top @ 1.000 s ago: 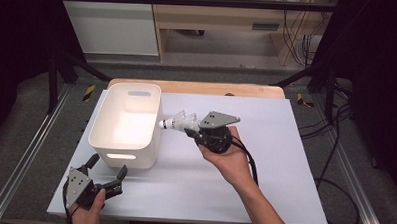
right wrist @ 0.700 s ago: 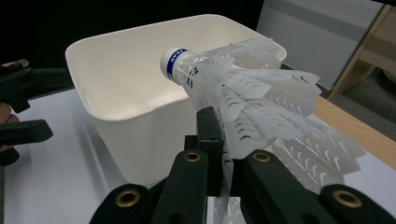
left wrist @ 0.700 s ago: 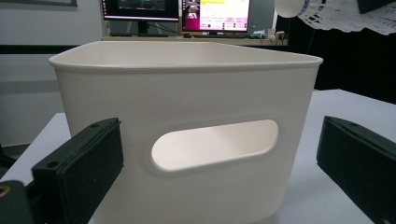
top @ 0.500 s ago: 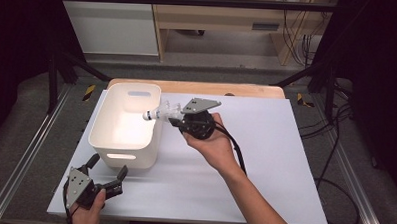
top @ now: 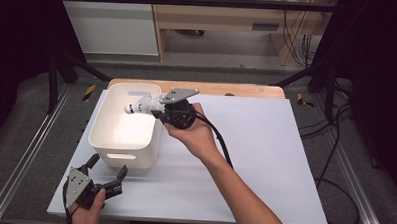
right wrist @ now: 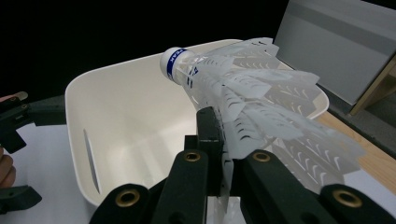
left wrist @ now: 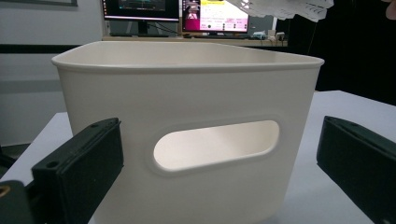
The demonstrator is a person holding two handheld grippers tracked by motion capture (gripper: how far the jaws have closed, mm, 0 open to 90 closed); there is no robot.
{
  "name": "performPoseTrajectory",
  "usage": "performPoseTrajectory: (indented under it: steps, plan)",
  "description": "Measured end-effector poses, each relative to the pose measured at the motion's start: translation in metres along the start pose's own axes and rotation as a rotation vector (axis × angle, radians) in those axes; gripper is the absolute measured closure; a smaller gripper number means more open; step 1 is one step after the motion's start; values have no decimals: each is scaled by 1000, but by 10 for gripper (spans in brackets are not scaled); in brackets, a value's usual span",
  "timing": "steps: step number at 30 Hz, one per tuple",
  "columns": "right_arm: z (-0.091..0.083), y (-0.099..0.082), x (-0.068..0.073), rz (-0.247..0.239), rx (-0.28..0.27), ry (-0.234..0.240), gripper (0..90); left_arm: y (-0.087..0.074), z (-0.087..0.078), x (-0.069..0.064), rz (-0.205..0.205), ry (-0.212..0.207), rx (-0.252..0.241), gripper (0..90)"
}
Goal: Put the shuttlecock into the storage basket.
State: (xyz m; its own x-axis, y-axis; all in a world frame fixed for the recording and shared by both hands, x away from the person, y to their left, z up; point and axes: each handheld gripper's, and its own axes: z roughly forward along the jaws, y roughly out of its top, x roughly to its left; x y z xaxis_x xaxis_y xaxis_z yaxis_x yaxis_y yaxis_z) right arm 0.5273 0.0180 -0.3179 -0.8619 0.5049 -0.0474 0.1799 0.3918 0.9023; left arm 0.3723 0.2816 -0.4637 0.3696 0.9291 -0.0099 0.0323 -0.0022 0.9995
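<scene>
White tabletop (top: 265,159), wood board (top: 247,89) at far edge, monitors (left wrist: 177,14) in bkgd.

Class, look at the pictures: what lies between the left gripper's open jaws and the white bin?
Nothing: in the left gripper view, bare air separates the left gripper from the white bin.

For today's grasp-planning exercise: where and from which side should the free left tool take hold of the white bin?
Grip the white bin at its near short wall by the rim above the handle slot. Come from the person's side, where the open left tool already faces it: one jaw inside, one outside, since the rim is thin.
</scene>
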Motion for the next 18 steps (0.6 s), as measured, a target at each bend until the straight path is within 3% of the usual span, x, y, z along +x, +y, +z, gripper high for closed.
performPoseTrajectory:
  steps: [18]
  plan:
    - [43,14,-3,-19,49,29,896,0,0,0,-5,-1,-1,6]
